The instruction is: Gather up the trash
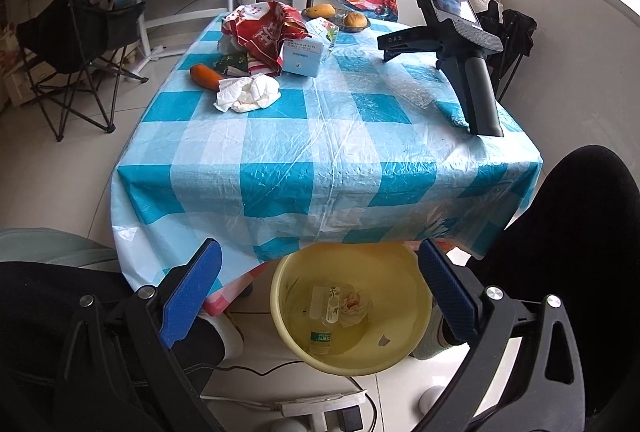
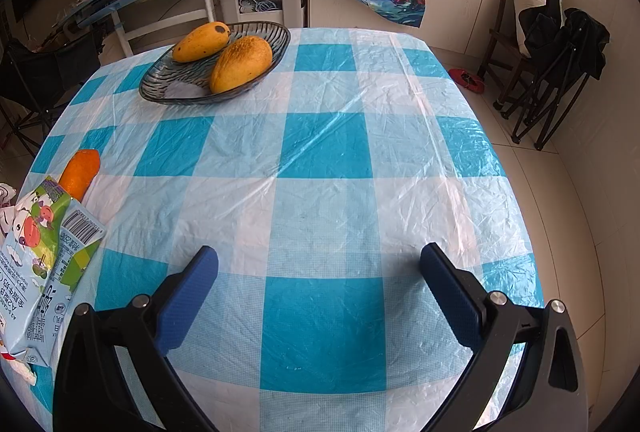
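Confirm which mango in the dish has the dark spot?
The far mango, lying behind the plain, larger-looking near mango in the glass dish; its spot sits near its right tip.

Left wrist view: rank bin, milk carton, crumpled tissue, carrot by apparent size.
1. bin, though it sits nearest the camera
2-3. milk carton and crumpled tissue look alike; not ranking
4. carrot, partly hidden

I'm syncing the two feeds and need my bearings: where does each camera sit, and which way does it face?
Left wrist: sits on the left gripper, off the table's near edge, looking down at the yellow bin and across the checked tablecloth; its open jaws and dark-clothed legs show.
Right wrist: sits on the right gripper, low over the tablecloth, facing the mango dish; only its open jaws show.
Shared: tablecloth, dish, milk carton, orange carrot.
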Demonstrator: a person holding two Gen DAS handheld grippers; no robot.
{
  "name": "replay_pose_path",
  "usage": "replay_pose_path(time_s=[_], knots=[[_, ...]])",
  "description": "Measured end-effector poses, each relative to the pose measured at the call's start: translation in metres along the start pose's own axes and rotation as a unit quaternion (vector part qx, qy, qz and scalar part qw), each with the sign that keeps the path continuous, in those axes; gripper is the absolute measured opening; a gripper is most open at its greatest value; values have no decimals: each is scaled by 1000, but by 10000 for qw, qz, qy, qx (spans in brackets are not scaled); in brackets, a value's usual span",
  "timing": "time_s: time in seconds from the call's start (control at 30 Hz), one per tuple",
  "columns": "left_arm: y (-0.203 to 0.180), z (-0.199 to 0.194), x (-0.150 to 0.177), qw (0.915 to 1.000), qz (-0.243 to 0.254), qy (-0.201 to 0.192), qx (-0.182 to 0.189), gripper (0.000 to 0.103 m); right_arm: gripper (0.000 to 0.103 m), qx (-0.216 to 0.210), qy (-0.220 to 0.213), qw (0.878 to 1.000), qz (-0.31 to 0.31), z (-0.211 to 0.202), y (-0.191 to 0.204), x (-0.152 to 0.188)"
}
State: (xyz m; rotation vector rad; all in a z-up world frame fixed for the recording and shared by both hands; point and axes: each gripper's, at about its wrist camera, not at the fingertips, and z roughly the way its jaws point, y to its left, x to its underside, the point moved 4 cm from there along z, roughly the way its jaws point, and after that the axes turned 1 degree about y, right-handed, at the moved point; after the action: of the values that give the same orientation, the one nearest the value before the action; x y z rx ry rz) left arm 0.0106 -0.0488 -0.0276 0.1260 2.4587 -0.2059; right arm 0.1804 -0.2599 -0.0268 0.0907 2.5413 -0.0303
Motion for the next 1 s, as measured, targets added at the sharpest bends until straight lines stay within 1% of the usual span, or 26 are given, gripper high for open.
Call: replay_pose_path(time_s=[0.1,0.37,0.7,1.0], knots=[[0,0,0,10000,-49,14,40,95,96,-1,0,10000,0,0,0,0],[-5,1,1,9999,88,49,-2,95,96,-1,2,10000,0,0,0,0],[-4,1,0,10000,53,38,-7,95,96,-1,0,10000,-1,0,0,0],[-4,-2,-2,9999,124,-8,-98,95,96,-2,1,10000,-1,0,0,0]])
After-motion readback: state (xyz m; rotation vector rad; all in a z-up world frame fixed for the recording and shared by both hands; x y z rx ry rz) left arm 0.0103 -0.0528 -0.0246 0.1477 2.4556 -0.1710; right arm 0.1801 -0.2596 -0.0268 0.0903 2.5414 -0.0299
